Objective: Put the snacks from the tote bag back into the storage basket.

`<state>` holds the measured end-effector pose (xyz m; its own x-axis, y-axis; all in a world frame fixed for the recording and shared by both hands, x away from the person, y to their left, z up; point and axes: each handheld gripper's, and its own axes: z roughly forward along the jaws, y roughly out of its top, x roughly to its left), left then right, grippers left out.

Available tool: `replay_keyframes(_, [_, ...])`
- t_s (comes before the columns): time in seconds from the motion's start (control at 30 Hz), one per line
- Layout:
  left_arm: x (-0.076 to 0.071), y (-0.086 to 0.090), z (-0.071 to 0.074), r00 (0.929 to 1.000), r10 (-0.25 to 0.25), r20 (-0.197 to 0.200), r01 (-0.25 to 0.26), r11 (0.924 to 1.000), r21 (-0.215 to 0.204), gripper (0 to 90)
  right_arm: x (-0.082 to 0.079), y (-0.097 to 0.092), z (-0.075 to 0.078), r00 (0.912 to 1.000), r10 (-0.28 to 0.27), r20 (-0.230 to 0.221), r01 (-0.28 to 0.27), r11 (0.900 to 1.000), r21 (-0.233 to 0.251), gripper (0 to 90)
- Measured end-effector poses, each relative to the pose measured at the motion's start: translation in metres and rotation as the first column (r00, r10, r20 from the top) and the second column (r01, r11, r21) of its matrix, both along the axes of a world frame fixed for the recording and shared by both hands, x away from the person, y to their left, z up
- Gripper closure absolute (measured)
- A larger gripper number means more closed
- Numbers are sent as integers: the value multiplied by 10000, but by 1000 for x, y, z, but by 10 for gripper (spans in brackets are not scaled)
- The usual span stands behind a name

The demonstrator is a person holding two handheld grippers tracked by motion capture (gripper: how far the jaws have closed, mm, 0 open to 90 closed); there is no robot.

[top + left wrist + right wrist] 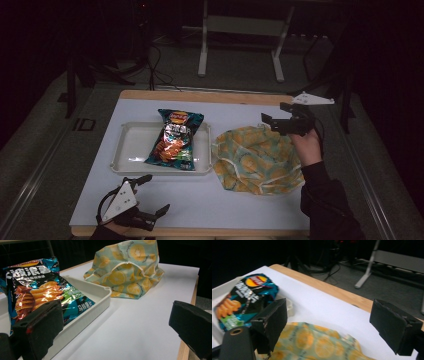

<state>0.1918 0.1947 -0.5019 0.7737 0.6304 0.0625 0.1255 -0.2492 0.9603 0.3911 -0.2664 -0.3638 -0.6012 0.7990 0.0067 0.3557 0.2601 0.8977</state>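
While the right gripper [274, 121] hangs with jaws apart just above the fruit-print cloth bag [257, 159] near the table's right edge, the left gripper [152, 194] waits wide apart by the near edge.

My right gripper [279, 116] hangs open over the far edge of the cloth bag [257, 159]. Chip bag [176, 139] lies in the white tray [125, 150]; my left gripper [154, 195] rests open near the table's front edge.

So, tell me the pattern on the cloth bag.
Orange citrus slices on pale teal cloth bag, clearest in the left gripper view.
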Motion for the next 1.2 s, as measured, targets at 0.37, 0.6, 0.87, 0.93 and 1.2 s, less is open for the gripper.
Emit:
replay_keyframes(0.37, [0, 0, 0, 10000, 3, 6, -3, 10000, 16, 1, -13, -39, -16, 9948, -998, 177, 1000, 9950, -76, 145])
replay_keyframes(0.6, [-1, 0, 0, 10000, 13, 0, -13, 10000, 12, 1, -26, -59, -31, 9875, -1552, 272, 1548, 9878, 157, 145])
replay_keyframes(0.87, [-1, 0, 0, 10000, -14, -25, 14, 10000, 60, 1, -49, -80, -47, 9717, -2304, 513, 2291, 9729, 315, 142])
replay_keyframes(0.93, [-1, 0, 0, 10000, -3, -2, 3, 10000, 22, 1, -53, -84, -54, 9696, -2402, 467, 2390, 9706, 300, 142])
replay_keyframes(1.2, [-1, -1, 0, 10000, -13, -26, 13, 10000, 68, 1, -66, -94, -84, 9582, -2842, 332, 2838, 9587, 169, 142])
